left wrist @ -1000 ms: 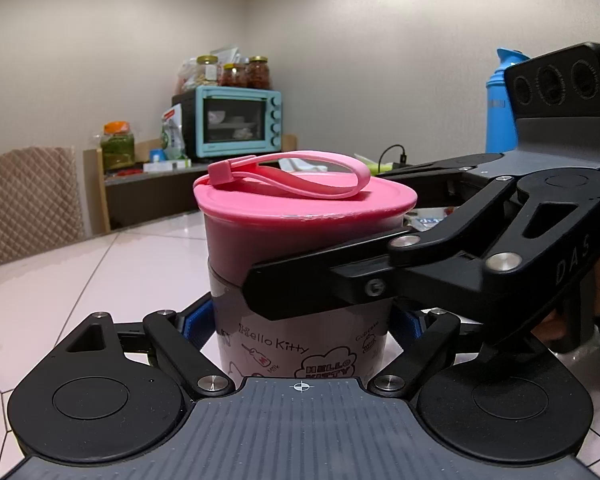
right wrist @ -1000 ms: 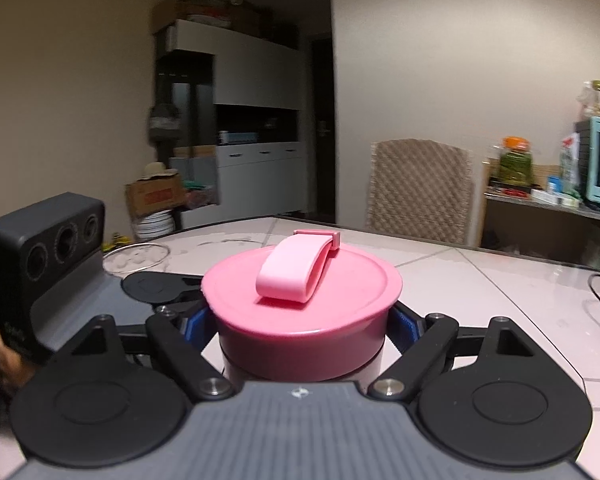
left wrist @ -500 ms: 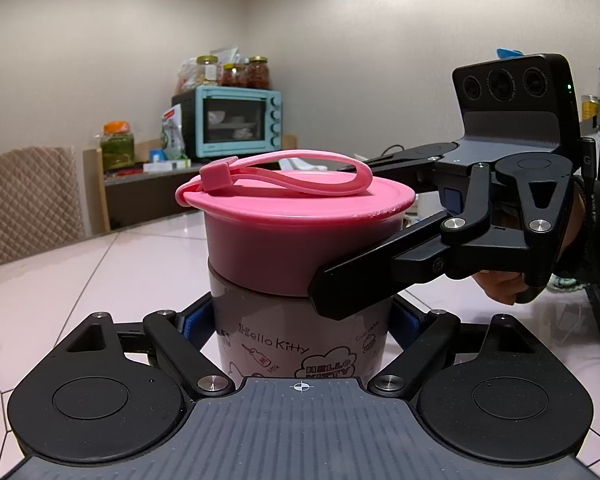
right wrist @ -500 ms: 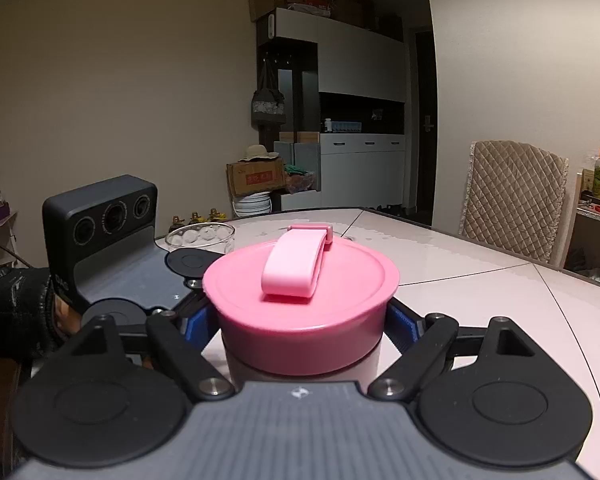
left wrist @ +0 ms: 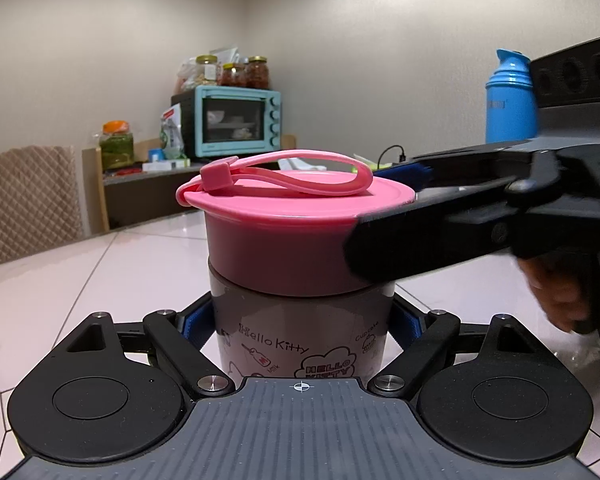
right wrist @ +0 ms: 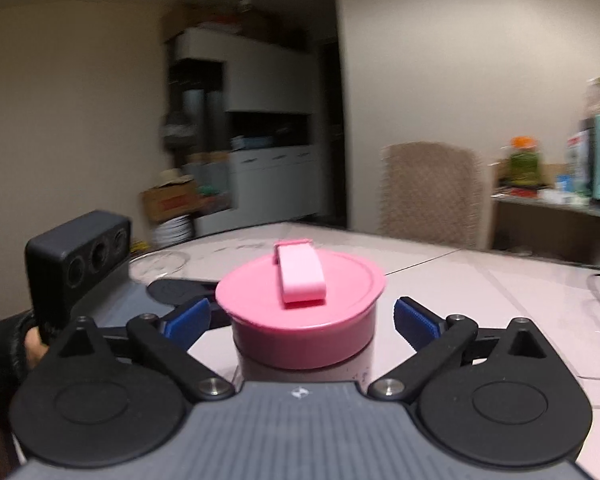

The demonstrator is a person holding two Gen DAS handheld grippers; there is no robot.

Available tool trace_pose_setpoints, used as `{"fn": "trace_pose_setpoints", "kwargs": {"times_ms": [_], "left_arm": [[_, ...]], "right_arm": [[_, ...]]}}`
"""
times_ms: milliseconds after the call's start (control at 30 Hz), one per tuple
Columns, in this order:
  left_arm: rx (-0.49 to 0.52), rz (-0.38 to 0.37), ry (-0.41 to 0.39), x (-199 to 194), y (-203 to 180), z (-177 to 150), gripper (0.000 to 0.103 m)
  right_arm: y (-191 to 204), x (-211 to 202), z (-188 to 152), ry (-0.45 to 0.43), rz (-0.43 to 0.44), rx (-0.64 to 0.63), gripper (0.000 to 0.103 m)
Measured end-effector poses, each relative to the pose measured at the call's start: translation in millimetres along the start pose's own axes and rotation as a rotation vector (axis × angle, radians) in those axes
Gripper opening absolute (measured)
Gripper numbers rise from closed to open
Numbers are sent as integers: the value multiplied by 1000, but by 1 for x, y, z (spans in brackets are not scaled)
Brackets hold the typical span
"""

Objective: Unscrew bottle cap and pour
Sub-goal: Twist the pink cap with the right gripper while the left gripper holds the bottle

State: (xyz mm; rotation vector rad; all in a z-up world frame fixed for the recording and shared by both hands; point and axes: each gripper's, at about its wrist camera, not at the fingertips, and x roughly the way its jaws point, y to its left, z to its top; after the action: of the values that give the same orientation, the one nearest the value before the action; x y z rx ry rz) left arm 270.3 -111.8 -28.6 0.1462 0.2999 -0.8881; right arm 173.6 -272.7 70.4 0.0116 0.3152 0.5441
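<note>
- The bottle (left wrist: 300,332) stands on the white table (left wrist: 80,280), and the left gripper (left wrist: 300,320) is closed on its printed body just under the pink cap (left wrist: 296,236).
- The right gripper (right wrist: 300,316) is spread wide around the cap, its blue pads (right wrist: 414,320) clear of the rim on both sides; in its own view the cap sits between them, untouched.
- Risk: the cap looks only partly unscrewed, so if the right gripper closes off-centre or on the flared rim (right wrist: 300,304), it could slip round the cap instead of turning it.
- Risk: the loop strap (left wrist: 288,172) lies across the top; a pad catching it could tug the bottle sideways.
- Risk: a hard twist might spin the smooth body inside the left gripper, or tip it and spill what is inside.
- Half a second earlier the right gripper was clamped on the cap; it has since let go and swung back clockwise, judging by the changed background and motion blur, likely to take a fresh grip.
- The left gripper and bottle have not moved.
</note>
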Motion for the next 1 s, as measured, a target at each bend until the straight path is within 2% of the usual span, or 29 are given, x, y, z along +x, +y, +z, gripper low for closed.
{"fn": "trace_pose_setpoints", "kwargs": {"times_ms": [133, 367, 567, 800, 1000], "left_arm": [[0, 0, 0, 1, 0, 0, 90], [1, 1, 0, 1, 0, 0, 90], [1, 2, 0, 0, -1, -1, 90], [2, 3, 0, 0, -1, -1, 90], [2, 3, 0, 0, 0, -1, 90]], "right_arm": [[16, 2, -7, -9, -100, 11, 101], [29, 27, -12, -19, -177, 19, 100], [29, 41, -10, -27, -215, 34, 98], [30, 48, -13, -26, -260, 37, 88], [32, 49, -15, -36, -255, 31, 86]]}}
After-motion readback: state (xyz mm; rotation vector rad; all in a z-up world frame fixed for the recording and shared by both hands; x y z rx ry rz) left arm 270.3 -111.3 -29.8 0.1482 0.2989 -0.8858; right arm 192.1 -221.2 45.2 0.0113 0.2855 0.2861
